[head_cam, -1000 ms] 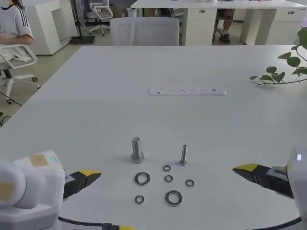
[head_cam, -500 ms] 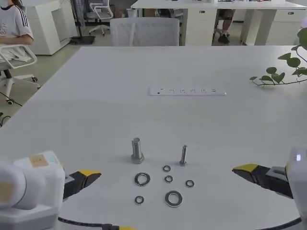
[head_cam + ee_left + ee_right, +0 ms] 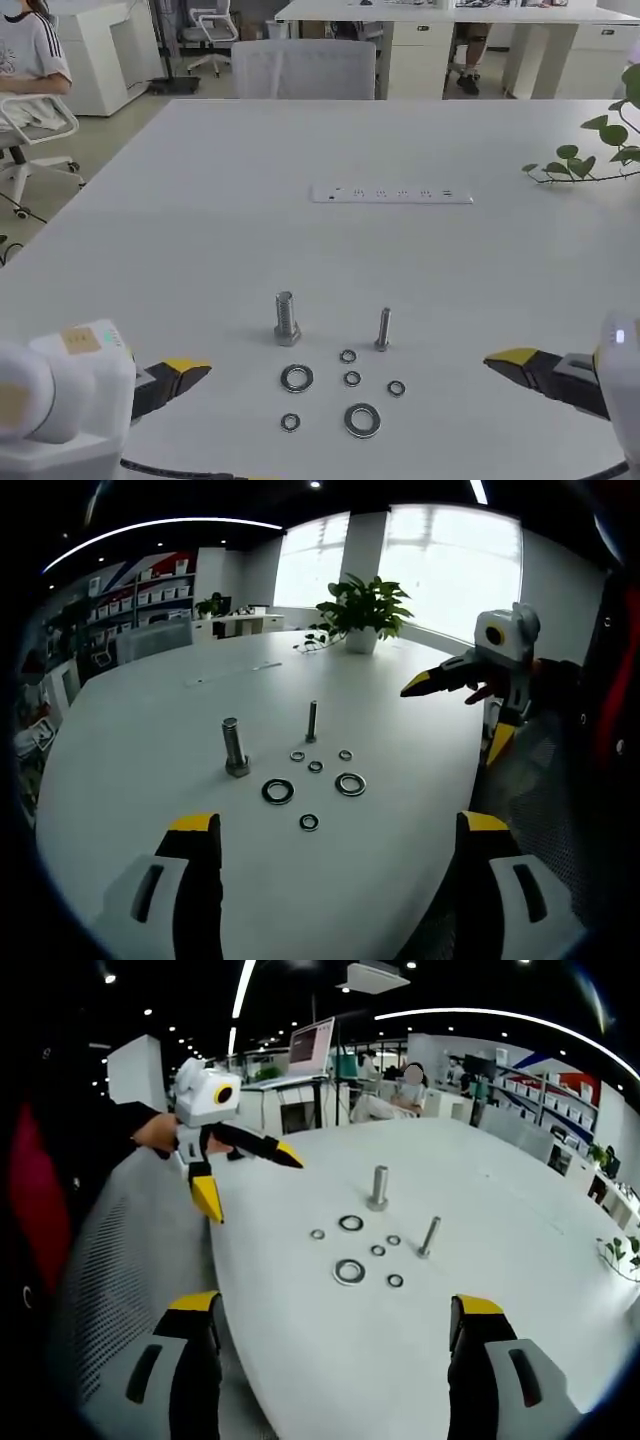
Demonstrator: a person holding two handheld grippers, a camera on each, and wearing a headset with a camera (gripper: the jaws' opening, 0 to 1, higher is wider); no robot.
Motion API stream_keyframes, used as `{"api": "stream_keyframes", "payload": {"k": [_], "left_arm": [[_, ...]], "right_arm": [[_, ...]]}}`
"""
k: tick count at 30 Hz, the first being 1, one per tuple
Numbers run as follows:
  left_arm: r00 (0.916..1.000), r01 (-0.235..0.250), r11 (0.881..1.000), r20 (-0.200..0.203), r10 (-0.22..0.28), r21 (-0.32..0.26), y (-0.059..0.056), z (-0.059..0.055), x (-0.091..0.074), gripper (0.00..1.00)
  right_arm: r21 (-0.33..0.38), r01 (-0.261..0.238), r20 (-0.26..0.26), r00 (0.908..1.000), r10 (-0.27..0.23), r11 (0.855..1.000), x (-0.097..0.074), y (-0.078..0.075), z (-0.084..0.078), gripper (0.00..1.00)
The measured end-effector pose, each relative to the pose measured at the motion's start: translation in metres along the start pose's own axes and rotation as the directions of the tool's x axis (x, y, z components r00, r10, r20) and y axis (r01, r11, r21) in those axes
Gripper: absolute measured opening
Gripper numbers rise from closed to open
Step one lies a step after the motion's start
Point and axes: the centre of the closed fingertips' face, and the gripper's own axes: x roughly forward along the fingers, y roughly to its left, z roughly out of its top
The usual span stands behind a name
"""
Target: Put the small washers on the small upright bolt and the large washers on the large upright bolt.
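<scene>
The large bolt (image 3: 286,320) and the small bolt (image 3: 384,329) stand upright on the white table (image 3: 200,230), both bare. In front of them lie two large washers (image 3: 297,378) (image 3: 362,419) and several small washers (image 3: 347,356) flat on the table. My left gripper (image 3: 185,375) hovers open at the lower left, well apart from the washers. My right gripper (image 3: 515,360) hovers open at the lower right. In the left gripper view the jaws (image 3: 338,825) stand wide apart with the large bolt (image 3: 234,748) and small bolt (image 3: 312,722) ahead. The right gripper (image 3: 335,1306) holds nothing.
A white power strip (image 3: 391,194) lies across the middle of the table, beyond the bolts. Plant leaves (image 3: 590,150) reach in at the right edge. A chair (image 3: 303,68) stands at the far edge, and a person (image 3: 25,50) sits at the far left.
</scene>
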Motion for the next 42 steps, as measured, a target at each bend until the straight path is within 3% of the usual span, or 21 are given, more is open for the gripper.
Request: {"api": "stream_keyframes", "payload": {"k": [25, 34, 42], "left_arm": [[1.0, -0.003, 1.0, -0.001, 0.003, 0.003, -0.001, 0.0, -0.001, 0.97], [1.0, -0.003, 1.0, 0.0, 0.003, 0.001, -0.002, 0.0, -0.001, 0.97], [1.0, 0.001, 1.0, 0.0, -0.001, 0.003, -0.003, 0.001, -0.001, 0.97]], "right_arm": [[-0.012, -0.011, -0.029, 0.9995, 0.011, 1.0, 0.001, -0.004, -0.006, 0.93], [-0.056, -0.029, -0.064, 0.9977, 0.026, 0.998, 0.005, -0.012, -0.002, 0.88], [-0.122, -0.05, -0.134, 0.9904, 0.033, 0.991, 0.01, -0.023, 0.0, 0.77]]}}
